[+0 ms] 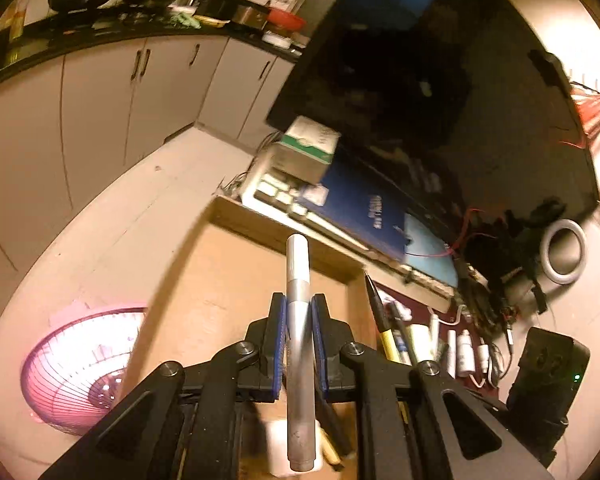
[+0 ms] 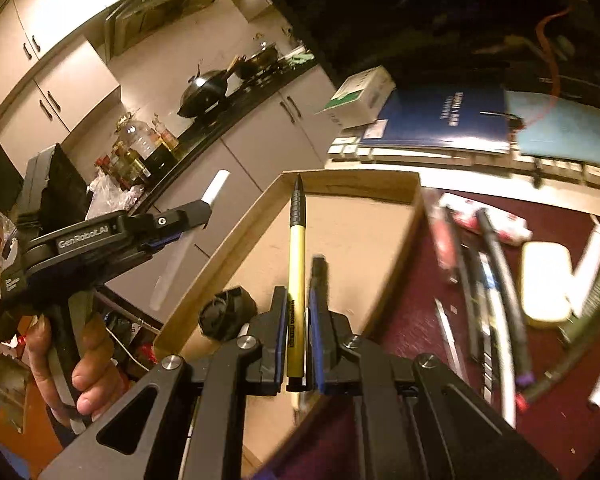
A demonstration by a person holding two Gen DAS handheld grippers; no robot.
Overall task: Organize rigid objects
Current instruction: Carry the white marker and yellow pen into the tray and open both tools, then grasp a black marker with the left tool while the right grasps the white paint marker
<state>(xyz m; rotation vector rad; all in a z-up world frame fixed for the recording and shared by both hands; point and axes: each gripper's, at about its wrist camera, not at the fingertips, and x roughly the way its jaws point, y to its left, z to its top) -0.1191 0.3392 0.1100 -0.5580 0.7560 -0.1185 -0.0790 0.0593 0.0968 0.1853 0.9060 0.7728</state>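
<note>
Here, in the left wrist view, the left gripper (image 1: 299, 320) has its blue-padded fingers (image 1: 281, 332) nearly closed on a smooth silver marker (image 1: 298, 328), a round metal-looking barrel with a paler cap pointing away. Below it lies a shallow cardboard tray (image 1: 228, 216) with low brown walls. Past the tray's right wall, pens and small white bottles (image 1: 466, 350) lie on a maroon mat (image 1: 396, 294). A yellow pen (image 1: 384, 324) rises beside that wall.

In the right wrist view, the right gripper (image 2: 298, 320) is pinched narrow on the yellow pen (image 2: 296, 280), a slim tube with a ribbed black tip, held over the tray (image 2: 352, 182). A black ridged cap (image 2: 228, 312) sits in the tray near its left wall. At left, a hand (image 2: 80, 364) holds the left gripper (image 2: 188, 224), with the marker (image 2: 216, 188) sticking out. Blurred pens (image 2: 496, 280) lie scattered on the mat (image 2: 556, 212).
</note>
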